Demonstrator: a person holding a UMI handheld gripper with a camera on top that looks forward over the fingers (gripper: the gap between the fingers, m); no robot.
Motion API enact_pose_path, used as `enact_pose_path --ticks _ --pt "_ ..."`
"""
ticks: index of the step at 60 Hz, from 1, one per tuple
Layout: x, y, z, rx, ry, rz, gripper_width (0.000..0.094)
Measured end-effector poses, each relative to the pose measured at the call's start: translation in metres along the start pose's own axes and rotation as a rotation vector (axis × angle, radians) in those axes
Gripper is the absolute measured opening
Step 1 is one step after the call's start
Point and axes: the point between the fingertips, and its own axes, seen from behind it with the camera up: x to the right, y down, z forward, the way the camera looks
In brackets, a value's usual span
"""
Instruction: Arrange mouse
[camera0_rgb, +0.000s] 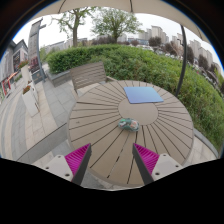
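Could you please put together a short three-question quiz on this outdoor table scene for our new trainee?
1. True or false: the gripper is shut on the mouse.
2. Which lies farther from the fingers on the round slatted table: the mouse or the blue mouse pad?
3. Multiple choice: the mouse is A) resting on the mouse pad, B) on the bare table slats, nearer the fingers than the pad, C) on the wooden bench.

Key:
1. False. The fingers are open and the mouse lies beyond them on the table.
2. The blue mouse pad.
3. B.
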Motion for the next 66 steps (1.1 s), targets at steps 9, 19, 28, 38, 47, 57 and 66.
enact_pose_path --ticks 9,19,28,38,47,57,66 --pt "0.045 0.006 0.010 0.001 0.040 0.017 0.0849" --pt "0.077 0.003 0.025 0.040 0.053 0.042 0.0851" --pt "0.095 -0.002 0.064 0.083 0.043 0.025 0.0849" --pt "0.104 -0.004 0.116 0.109 0.031 -0.015 0.0850" --pt "0.098 -0.012 0.155 0.145 -0.013 -0.052 0.0849" --pt "0.100 -0.018 0.194 0.143 -0.018 -0.065 0.0850" --pt "0.107 -0.036 0.213 0.146 -0.008 -0.045 0.0856"
